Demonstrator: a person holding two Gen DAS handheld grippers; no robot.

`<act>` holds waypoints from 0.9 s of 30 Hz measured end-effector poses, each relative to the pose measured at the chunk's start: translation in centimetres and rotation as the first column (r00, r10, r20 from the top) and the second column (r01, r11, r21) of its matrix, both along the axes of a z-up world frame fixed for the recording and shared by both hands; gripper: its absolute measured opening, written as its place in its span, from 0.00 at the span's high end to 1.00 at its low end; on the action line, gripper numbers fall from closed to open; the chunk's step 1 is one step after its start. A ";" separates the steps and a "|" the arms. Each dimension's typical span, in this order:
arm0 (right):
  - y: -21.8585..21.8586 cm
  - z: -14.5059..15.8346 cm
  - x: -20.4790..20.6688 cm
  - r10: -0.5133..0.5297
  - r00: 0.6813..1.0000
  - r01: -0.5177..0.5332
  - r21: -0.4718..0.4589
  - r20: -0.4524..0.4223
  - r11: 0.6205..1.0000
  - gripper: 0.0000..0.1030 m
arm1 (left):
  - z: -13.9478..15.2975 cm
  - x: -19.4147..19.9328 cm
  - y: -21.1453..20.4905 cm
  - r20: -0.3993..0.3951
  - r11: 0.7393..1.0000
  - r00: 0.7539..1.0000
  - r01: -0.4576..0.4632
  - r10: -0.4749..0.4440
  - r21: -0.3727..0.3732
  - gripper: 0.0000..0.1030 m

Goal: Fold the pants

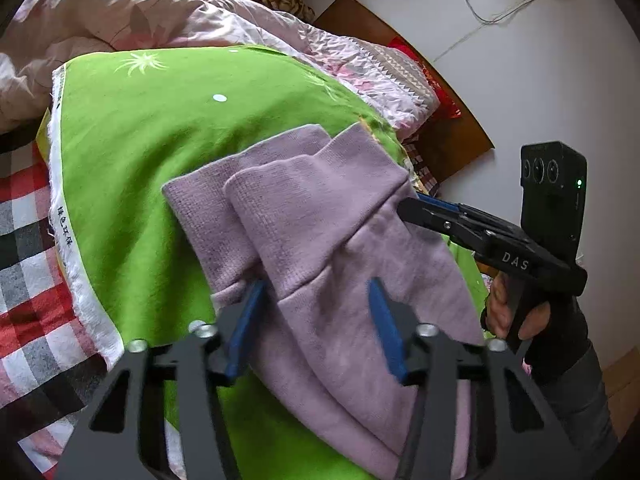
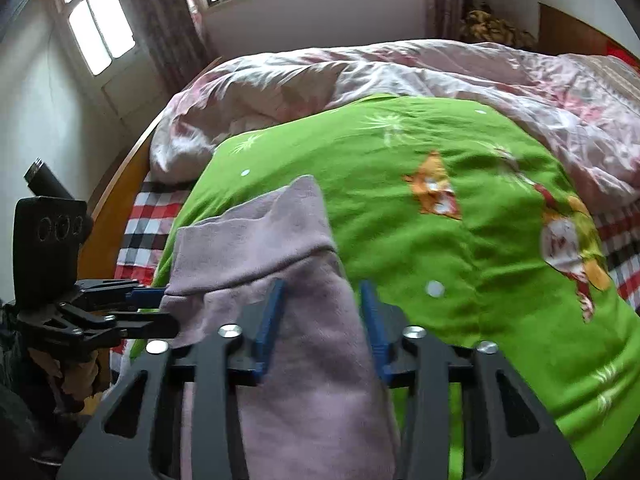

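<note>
Right now the lilac pants lie on the green cartoon-print blanket spread over the bed, cuffs pointing toward the crumpled pink duvet, legs stacked roughly one on the other. The near part hangs toward the camera over the blanket's near edge.

Step in hand, judged: pinching both sides of the pants near the ribbed cuffs to start a fold. To do it well, each claw should catch all layers at a matching height, so the fold line runs straight across. Both should lift together and keep the cloth taut between them, or the legs will slide apart. The loose lower cuff peeking out at the left side may get missed, so the left claw should bite deep enough to include it.

Left claw: partly open, blue pads straddling the pants leg, cloth between them. The pads do not look pressed in, so not gripping yet.

Right claw: in its own view also partly open, pads either side of a ridge of fabric, contact uncertain because of blur. In the left wrist view its tips touch the right edge of the pants just under the cuff, looking nearly pinched. Cannot tell whether it is really clamped.

A gloved hand holds the right handle.
</note>
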State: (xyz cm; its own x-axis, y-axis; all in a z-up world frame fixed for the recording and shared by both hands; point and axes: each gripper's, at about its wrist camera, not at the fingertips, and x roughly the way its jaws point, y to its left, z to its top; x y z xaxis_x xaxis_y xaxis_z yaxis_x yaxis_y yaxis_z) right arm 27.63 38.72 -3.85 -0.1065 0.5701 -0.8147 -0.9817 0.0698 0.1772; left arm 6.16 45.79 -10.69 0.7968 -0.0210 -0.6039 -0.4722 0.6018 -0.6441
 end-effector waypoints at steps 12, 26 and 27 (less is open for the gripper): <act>-0.7 0.3 -1.3 -0.037 0.997 0.035 0.028 0.065 0.999 0.93 | -0.3 0.7 0.5 -0.033 0.998 0.997 -0.065 0.065 -0.005 0.90; 2.8 -0.7 -2.1 -0.099 0.995 0.100 -0.024 0.015 0.995 0.93 | -0.6 -1.6 2.8 -0.036 0.997 0.996 -0.076 0.077 0.023 0.85; 2.6 -0.8 -1.6 -0.120 0.993 0.120 -0.011 -0.011 0.993 0.87 | -0.6 -1.6 2.9 -0.025 0.997 0.997 -0.072 0.072 0.023 0.81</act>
State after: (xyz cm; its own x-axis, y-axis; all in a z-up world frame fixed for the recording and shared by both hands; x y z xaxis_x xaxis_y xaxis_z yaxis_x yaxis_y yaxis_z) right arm 26.05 41.35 -4.62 -0.0470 0.5707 -0.8198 -0.9640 0.1892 0.1870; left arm 4.55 48.65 -11.27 0.7799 0.0495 -0.6240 -0.5312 0.5796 -0.6180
